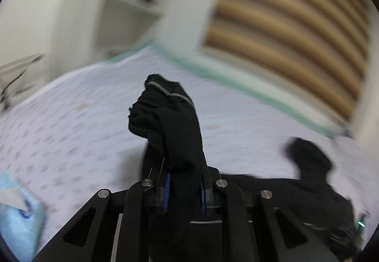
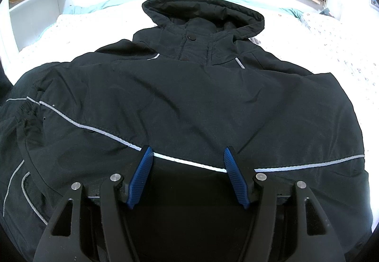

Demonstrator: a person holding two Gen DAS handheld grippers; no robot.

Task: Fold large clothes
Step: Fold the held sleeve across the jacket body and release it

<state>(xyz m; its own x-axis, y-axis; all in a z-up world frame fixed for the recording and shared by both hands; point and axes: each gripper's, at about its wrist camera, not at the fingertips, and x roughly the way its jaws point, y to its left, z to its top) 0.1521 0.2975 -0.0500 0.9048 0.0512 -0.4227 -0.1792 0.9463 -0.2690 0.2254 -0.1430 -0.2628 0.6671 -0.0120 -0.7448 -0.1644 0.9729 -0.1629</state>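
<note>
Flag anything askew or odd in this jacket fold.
Nothing looks damaged or spilled. The jacket lies face up, hood at the far end, with some wrinkles. The left tongs grip a bunched piece of black fabric; the right tongs hover open.

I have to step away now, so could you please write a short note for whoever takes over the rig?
Left tongs: shut on a bunched piece of the black jacket, lifted above the bed.
Right tongs: open, hovering over the jacket's lower front, holding nothing.
Jacket: face up on the bed, hood at the far end.
Done: one part gathered up.
Left: fold it across, then the remaining folds.
</note>
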